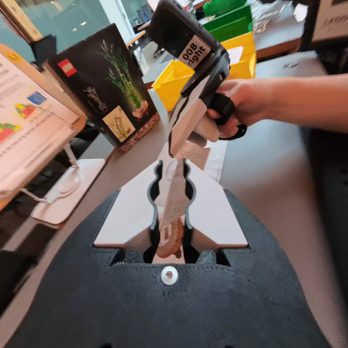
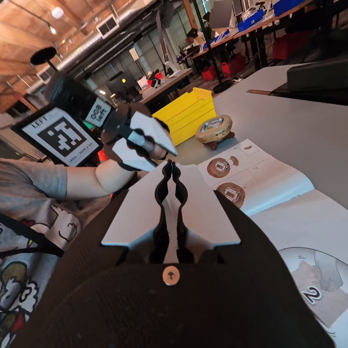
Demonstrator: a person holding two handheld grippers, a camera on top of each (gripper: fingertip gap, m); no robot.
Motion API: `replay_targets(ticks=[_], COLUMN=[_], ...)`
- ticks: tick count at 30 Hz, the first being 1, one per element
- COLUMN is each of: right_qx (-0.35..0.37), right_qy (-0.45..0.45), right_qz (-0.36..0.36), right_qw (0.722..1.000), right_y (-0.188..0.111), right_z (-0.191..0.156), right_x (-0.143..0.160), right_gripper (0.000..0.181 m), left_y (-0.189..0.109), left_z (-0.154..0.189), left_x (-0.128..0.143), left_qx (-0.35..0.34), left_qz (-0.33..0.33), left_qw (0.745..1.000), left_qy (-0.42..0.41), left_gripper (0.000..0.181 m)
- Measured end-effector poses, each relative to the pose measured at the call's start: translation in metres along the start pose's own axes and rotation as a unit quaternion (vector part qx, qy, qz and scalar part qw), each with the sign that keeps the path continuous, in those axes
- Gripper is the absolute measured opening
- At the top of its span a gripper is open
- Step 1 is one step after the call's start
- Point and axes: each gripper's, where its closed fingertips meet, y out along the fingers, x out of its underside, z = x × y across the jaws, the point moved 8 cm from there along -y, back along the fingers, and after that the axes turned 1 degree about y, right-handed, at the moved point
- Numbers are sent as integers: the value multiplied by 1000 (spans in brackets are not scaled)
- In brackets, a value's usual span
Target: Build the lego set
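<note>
My left gripper (image 1: 172, 162) is open, and its fingers straddle a white printed paper sheet (image 1: 175, 203) seen nearly edge on. My right gripper (image 1: 172, 154) comes down from above and pinches the sheet's far end, just past my left fingertips. In the right wrist view my right gripper (image 2: 170, 164) is shut, with the thin white sheet (image 2: 170, 235) between its fingers. The left gripper (image 2: 166, 160) is open there, tip to tip with it. A tan oval lego pot on brown feet (image 2: 214, 131) stands on the grey table (image 2: 282, 122). The open instruction booklet (image 2: 254, 178) lies beside it.
A yellow bin (image 2: 188, 116) stands behind the pot and also shows in the left wrist view (image 1: 169, 84). The black lego box (image 1: 105, 84) stands at the left. A sheet on a white stand (image 1: 28, 116) is further left. A white numbered paper bag (image 2: 310, 282) lies near the booklet.
</note>
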Motion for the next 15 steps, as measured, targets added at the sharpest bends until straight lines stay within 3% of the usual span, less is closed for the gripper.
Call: replay_targets(ticks=[4,7,10,15], right_qx=[-13,-25,-15,-31], right_qy=[-24,-36,-56,-79], right_qz=[-7,-18,-32,-22], right_qw=[1000,999,998,996], right_y=[0,3,5,5], right_z=[-11,-16,-17,-21], right_x=[-3,-2,0,-1], right_gripper=[0,0,0,0], left_y=[-1,6,9,9], left_z=[-6,-2,2,1], left_x=[5,10,14,14], left_qx=[75,115,142,140], left_qz=[9,9,-6,-15], left_qw=[995,990,987,987], left_qy=[-65,-84,-72,-78], left_gripper=[47,35,5,11])
